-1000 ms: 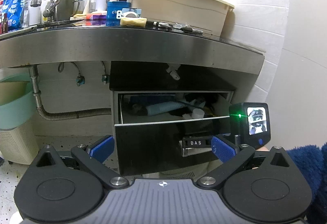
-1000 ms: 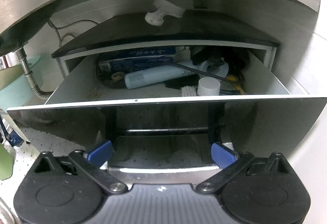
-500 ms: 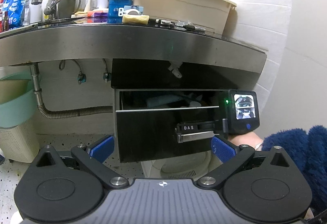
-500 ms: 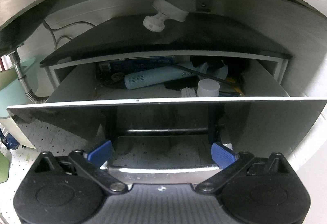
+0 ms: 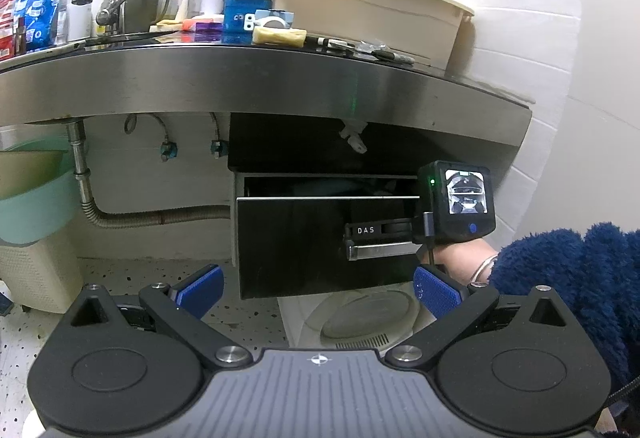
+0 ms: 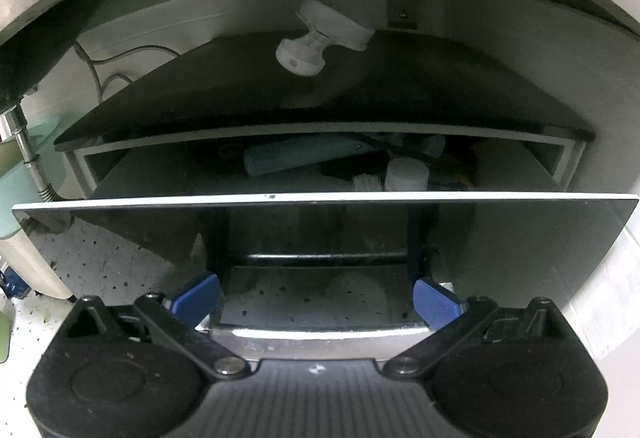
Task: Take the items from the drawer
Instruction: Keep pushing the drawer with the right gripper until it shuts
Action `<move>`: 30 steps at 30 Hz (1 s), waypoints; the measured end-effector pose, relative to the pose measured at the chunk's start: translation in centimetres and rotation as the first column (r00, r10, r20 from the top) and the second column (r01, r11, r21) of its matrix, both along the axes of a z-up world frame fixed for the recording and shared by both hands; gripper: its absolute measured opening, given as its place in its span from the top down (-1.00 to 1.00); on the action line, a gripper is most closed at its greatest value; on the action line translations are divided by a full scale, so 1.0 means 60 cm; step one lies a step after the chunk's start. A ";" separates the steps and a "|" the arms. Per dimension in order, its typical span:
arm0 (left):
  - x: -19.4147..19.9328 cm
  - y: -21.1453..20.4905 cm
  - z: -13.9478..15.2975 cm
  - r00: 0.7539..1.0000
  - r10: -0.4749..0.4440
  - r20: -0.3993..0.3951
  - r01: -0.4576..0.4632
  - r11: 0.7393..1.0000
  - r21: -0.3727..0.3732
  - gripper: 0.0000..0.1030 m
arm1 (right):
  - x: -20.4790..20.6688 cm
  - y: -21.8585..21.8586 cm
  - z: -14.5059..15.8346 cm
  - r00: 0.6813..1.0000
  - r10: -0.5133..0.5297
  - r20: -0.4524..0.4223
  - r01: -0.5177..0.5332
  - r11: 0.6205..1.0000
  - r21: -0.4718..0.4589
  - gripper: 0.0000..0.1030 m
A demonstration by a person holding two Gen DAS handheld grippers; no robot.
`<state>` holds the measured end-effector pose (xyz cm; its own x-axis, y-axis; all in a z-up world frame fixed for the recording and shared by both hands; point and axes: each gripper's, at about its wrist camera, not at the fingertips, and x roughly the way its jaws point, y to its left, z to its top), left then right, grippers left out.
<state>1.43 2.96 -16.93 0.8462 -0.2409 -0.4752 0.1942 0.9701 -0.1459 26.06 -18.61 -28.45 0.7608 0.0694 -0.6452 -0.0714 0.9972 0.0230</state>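
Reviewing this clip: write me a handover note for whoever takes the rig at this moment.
Left gripper: jaws open, empty, held back from the drawer.
Right gripper: jaws open, empty, right at the drawer's handle.
The drawer is partly open; the pale blue tube, white cap and brush lie inside.
Done: drawer opened. Left: lift the items out; neither gripper holds one.

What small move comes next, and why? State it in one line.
Probably shut the right gripper on the handle bar at its open jaws and pull the drawer farther out: the gap is narrow, and the teal tube and white cap lie far back under the cabinet top.
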 end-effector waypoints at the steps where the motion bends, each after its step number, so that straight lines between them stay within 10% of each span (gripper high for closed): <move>1: 0.000 0.001 0.000 1.000 0.003 0.000 -0.003 1.000 0.000 -0.99 | 0.002 0.000 0.000 1.000 0.000 0.001 0.000 1.000 0.000 -1.00; 30: -0.006 0.008 -0.002 1.000 0.015 -0.011 -0.015 1.000 -0.003 -0.99 | 0.041 0.004 0.000 1.000 -0.002 0.000 0.002 1.000 -0.001 -1.00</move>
